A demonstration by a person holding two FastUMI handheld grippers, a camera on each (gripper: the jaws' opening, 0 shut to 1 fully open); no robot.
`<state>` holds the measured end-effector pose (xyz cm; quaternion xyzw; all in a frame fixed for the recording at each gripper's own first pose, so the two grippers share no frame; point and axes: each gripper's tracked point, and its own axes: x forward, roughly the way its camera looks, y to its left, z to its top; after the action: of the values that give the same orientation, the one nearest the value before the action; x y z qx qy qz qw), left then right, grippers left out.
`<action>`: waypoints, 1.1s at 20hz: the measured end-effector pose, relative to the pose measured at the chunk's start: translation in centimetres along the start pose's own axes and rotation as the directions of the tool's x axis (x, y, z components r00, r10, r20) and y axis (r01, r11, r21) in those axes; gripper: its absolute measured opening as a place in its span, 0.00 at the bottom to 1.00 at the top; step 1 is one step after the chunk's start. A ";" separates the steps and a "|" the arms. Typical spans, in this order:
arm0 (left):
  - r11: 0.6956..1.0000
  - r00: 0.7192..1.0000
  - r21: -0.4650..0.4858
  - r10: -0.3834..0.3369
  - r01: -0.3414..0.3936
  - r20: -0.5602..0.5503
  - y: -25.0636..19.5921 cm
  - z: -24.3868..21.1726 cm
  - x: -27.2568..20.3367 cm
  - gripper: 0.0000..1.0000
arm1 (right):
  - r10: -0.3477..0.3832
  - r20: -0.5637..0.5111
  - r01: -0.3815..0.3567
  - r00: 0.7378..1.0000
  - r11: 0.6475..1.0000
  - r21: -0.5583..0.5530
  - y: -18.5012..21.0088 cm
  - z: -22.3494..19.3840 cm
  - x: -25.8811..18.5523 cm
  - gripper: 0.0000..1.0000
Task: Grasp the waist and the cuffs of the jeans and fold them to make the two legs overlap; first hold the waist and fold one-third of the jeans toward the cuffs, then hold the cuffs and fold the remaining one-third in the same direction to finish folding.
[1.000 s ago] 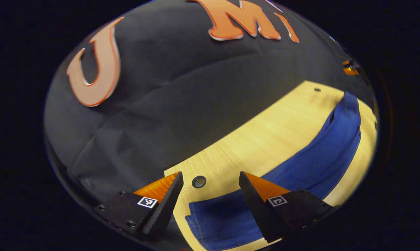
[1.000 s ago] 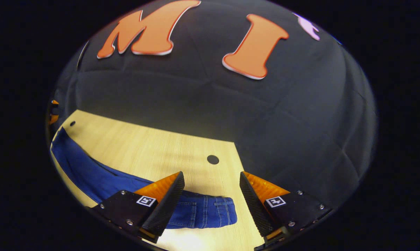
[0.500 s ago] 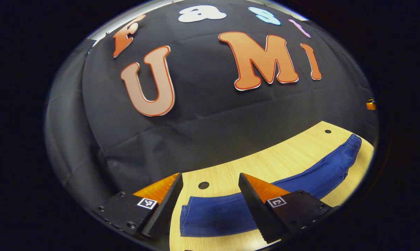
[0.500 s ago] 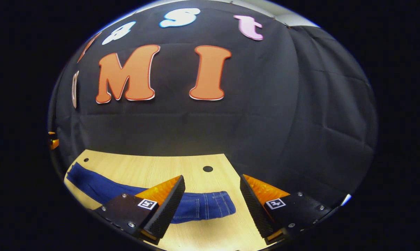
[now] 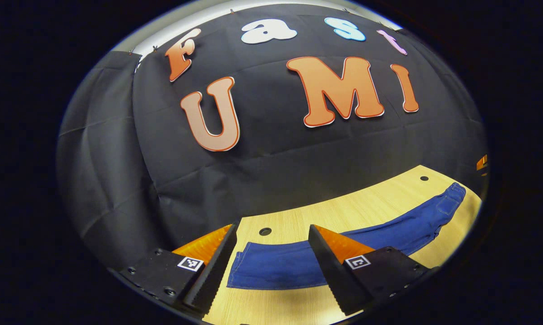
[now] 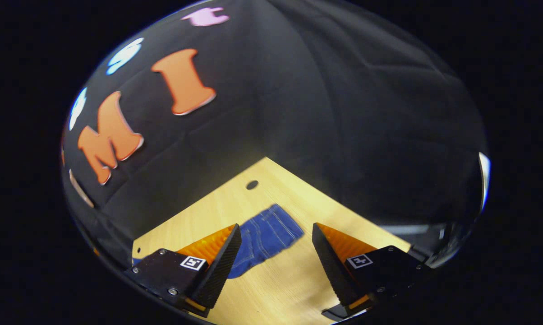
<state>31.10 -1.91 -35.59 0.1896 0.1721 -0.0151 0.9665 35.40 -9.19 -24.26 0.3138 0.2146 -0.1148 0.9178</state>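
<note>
1. The booth wall (image 5: 262, 180), a black cloth, rises behind the table in both views; in the right gripper view it takes up the whole upper part (image 6: 343, 113).
2. The table (image 5: 343, 212) is pale wood with small round holes near its far edge; the left gripper view looks along its length, while the right gripper view sees a tilted corner of it (image 6: 280, 275).
3. The jeans (image 5: 388, 232) lie flat on the table as one long, narrow blue strip, well apart from the wall; in the left gripper view one end sits between and just beyond that gripper's fingers and the other end reaches far off to the right; whether the two legs already overlap is hard to tell from this low angle.
4. In the right gripper view one stitched end of the jeans (image 6: 264, 239) lies beyond the left-hand finger, with bare table under the right-hand finger.
5. The left gripper (image 5: 271, 234) has its fingers spread wide apart, holding nothing; it hangs above the near end of the jeans.
6. The right gripper (image 6: 276, 234) also has its fingers wide apart and empty, above the table beside the stitched end.
7. A small orange piece (image 5: 481, 162) shows at the far right edge of the left gripper view; too small to identify.
</note>
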 end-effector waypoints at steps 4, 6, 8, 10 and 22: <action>0.999 0.999 0.002 0.033 -0.033 -0.036 -0.1 -1.4 -1.6 0.98 | 0.016 -0.114 0.003 0.993 0.987 0.163 -2.9 -2.4 2.1 0.98; 0.998 0.997 0.009 0.057 -0.056 -0.046 0.3 -1.9 -2.5 0.98 | 0.026 -0.158 0.009 0.987 0.977 0.214 -3.4 -3.2 4.4 0.98; 0.997 0.995 0.015 0.075 -0.074 -0.061 0.3 -2.4 -3.3 0.98 | 0.052 -0.195 0.003 0.979 0.962 0.274 -3.1 -3.9 6.4 0.98; 0.995 0.992 0.027 0.100 -0.098 -0.083 0.9 -3.2 -3.7 0.98 | 0.022 -0.231 0.046 0.973 0.957 0.288 -3.8 -4.9 8.3 0.97; 0.988 0.978 -0.001 0.152 -0.154 -0.141 2.7 -4.6 -3.4 0.98 | -0.120 -0.347 0.183 0.930 0.971 0.156 -2.8 -6.4 14.5 0.64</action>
<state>26.65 2.20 -37.47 0.1972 0.2247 0.0735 0.9514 45.17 -8.45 -37.07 0.3952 0.3793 -0.1499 0.8231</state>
